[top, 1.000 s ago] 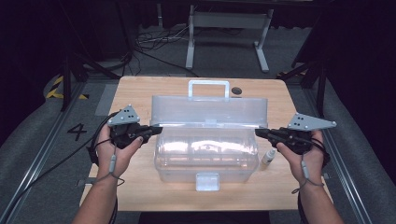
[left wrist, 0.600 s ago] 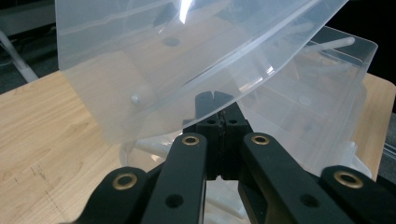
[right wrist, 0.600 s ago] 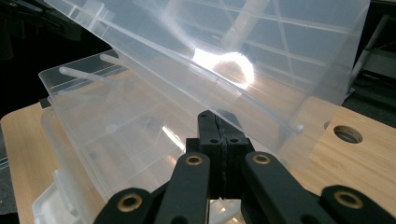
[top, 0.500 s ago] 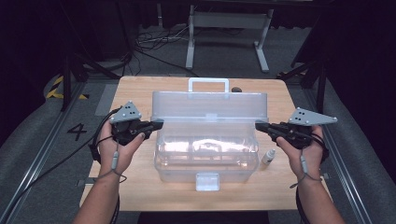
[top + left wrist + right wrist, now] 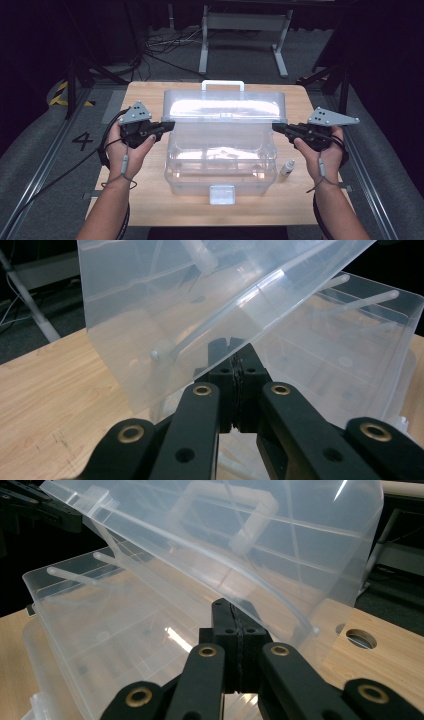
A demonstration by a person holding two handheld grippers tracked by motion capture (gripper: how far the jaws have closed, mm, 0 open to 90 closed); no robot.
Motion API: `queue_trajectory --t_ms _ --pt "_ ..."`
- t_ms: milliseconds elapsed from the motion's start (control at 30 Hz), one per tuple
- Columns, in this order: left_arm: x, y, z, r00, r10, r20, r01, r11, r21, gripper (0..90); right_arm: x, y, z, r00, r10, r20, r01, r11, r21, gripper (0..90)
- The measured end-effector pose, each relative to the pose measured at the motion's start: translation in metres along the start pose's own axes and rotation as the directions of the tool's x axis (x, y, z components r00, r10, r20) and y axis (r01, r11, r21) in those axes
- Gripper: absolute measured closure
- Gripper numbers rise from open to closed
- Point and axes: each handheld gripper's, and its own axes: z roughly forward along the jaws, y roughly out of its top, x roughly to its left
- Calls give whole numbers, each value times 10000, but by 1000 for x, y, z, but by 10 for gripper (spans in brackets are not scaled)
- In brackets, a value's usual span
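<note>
From the high view, a big clear plastic storage box (image 5: 220, 160) sits mid-table on the wooden table (image 5: 150, 200), with its lid (image 5: 224, 107) tipped up on the far edge and a white handle (image 5: 223, 84) poking over the top. The left gripper (image 5: 167, 125) is at the lid's left end and the right gripper (image 5: 278, 128) at its right end, both pinched closed with nothing between the jaws, tips right against the lid's edges. A little dropper bottle (image 5: 286, 168) stands just beside the box's right wall, and a white latch (image 5: 222, 194) hangs at the box's near side.

Over in the left gripper view, the left gripper (image 5: 232, 347) has its jaws pressed together under the slanted lid (image 5: 200, 310), seemingly propping it rather than clamping it. The box (image 5: 345, 355) is see-through with thin walls, so it's probably light, a bit bendy and pretty slick. Pushing under the stiffer rim of the lid looks safer than squeezing the flat panel.

Same story in the right gripper view: the right gripper (image 5: 230, 611) is shut and empty, tucked beneath the lid's curved rim (image 5: 260, 595). The handle (image 5: 235, 515) shows through the plastic. The lid likely flops on its hinge if either end slips, so both ends want even support.
</note>
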Motion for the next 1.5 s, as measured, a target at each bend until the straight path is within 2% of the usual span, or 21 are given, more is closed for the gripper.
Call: queue_trajectory --t_ms 367,767,867,1200,1400,1500 --pt "5 7 3 9998 -31 -176 30 10000 -54 881 -5 8 5 9999 64 153 -62 9999 -101 900" --pt "9 12 5 9998 -94 -189 92 9999 -80 865 -10 13 9 9995 197 253 -192 9997 -167 900" --pt "8 12 3 9993 46 -372 -42 9999 110 868 -11 13 10 9992 270 296 -264 9995 -182 900" --pt "5 4 -14 9978 55 -658 -57 10000 -18 841 -12 12 11 9989 312 363 -306 9994 -184 900" --pt "0 0 -21 9945 97 -1047 -108 9999 -103 763 -13 13 12 9987 329 379 -323 9993 -161 900" --pt "1 1 -24 9923 -44 -1236 7 9995 -307 728 -13 13 12 9986 367 392 -360 9992 -183 900"
